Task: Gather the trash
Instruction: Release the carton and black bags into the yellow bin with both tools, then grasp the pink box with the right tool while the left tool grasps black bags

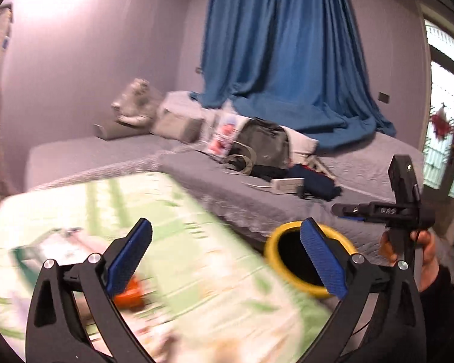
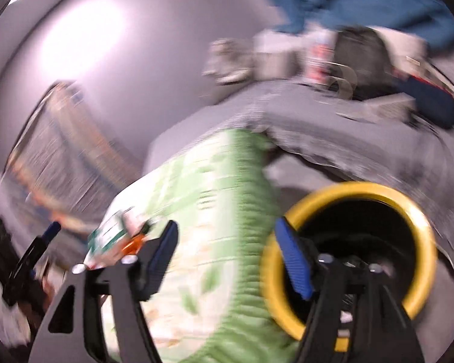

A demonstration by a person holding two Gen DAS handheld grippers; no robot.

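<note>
A cluttered grey bed (image 1: 363, 169) backs the green-patterned tabletop (image 1: 196, 242); a yellow-rimmed bin (image 2: 414, 211) sits beside it. Blurred orange trash (image 1: 130, 293) lies there. Left tongs (image 1: 227, 260) and right tongs (image 2: 230, 263) are spread, empty.

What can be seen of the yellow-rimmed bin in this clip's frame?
The bin shows a thick, smooth yellow rim around a round opening with a dark, black-looking interior; contents are too blurred to name. It sits low beside the green-patterned table, before the grey bed. In the left wrist view a blue finger pad overlaps its rim. Contact cannot be judged.
</note>
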